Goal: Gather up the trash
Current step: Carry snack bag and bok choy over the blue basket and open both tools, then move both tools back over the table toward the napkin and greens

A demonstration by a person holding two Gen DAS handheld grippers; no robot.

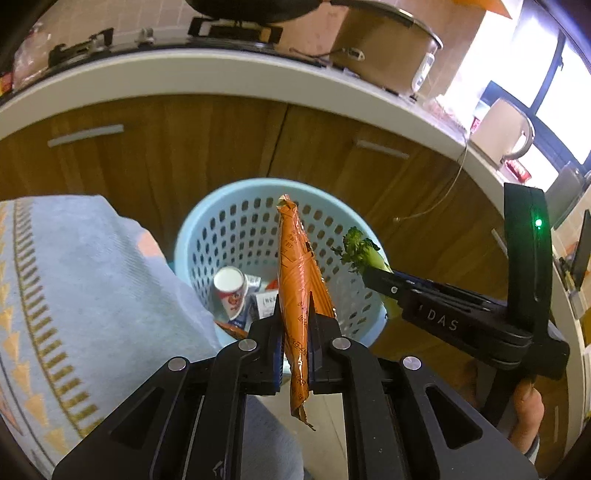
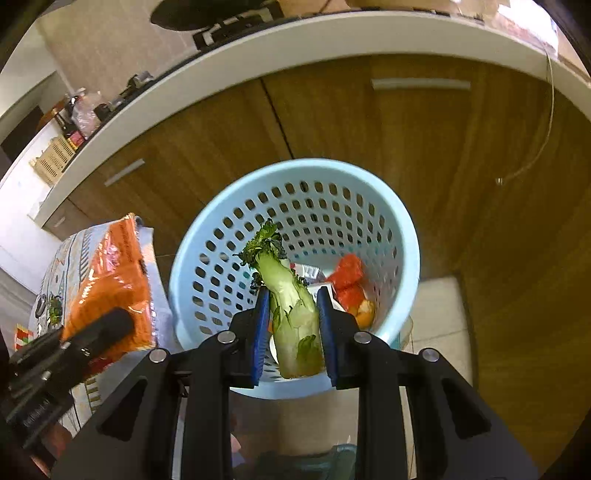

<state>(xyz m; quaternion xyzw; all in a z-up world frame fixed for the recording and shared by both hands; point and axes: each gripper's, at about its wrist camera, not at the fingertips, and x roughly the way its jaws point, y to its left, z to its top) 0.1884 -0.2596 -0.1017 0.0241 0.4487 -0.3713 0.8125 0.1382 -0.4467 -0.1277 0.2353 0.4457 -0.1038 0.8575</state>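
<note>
You see the floor (image 2: 439, 325) in front of the wooden cabinets (image 1: 207, 147); it is pale and tiled. Directly on it stands the light blue basket (image 2: 402, 236), just beside the cabinet doors. Above the cabinets runs the white counter (image 1: 221, 74). On this counter you find a large brown cooker pot (image 1: 384, 48), a pale kettle (image 1: 502, 129) near the window, and a black stove (image 1: 236, 29) with a dark pan on it. At the far left end of the counter some bottles and bags (image 2: 81, 114) stand together.
</note>
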